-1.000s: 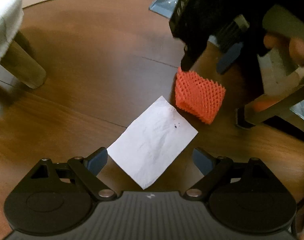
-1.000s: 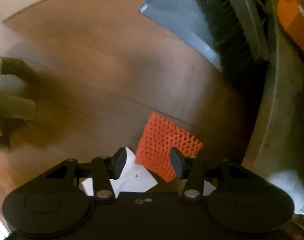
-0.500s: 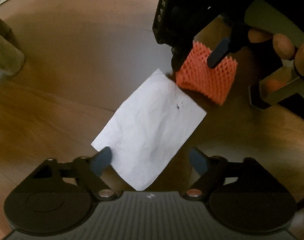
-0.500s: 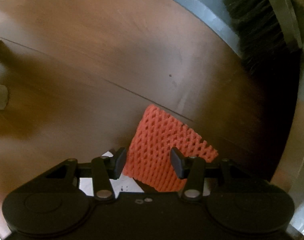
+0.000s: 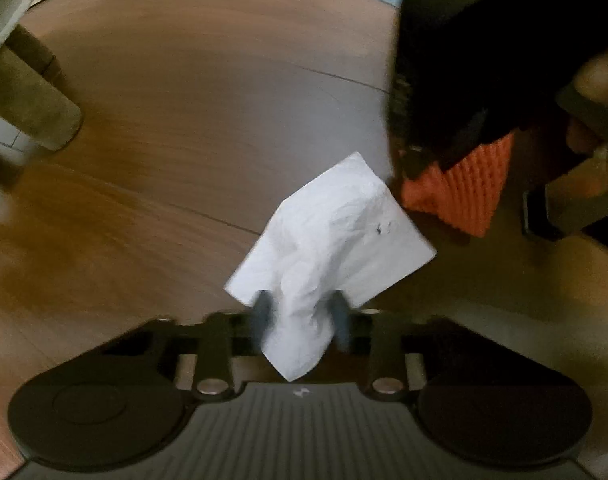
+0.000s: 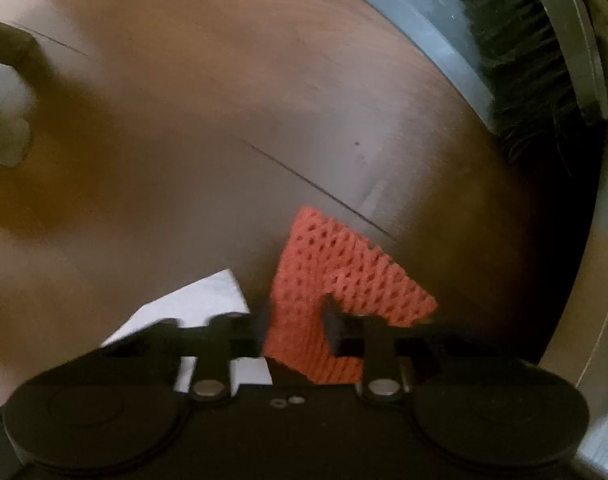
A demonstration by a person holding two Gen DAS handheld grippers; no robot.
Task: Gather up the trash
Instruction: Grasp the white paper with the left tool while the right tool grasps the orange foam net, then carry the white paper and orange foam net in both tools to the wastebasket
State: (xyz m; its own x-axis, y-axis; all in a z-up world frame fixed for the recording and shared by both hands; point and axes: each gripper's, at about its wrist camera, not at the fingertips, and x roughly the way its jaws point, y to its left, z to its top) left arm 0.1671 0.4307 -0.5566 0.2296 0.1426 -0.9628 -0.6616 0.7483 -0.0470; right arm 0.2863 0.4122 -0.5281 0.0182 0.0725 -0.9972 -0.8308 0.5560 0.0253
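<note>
A white sheet of paper (image 5: 344,232) lies on the wooden floor, and its near end is bunched up between the fingers of my left gripper (image 5: 299,312), whose jaws are closing on it. Beside it is an orange foam net (image 5: 464,192). In the right wrist view the orange net (image 6: 344,272) is pinched between the fingers of my right gripper (image 6: 297,320), whose jaws are also closing. A corner of the paper (image 6: 199,300) shows to its left. In the left wrist view the right gripper's black body hangs over the net.
A grey dustpan (image 6: 416,16) and a black-bristled brush (image 6: 516,60) lie at the far right on the brown wooden floor (image 6: 223,100). A furniture leg (image 5: 31,100) stands at the far left. A hand (image 5: 600,76) holds the right gripper.
Both grippers came down and went from wide open to pinched in: the left one crumpled the paper's near end, the right one squeezed the orange net.
</note>
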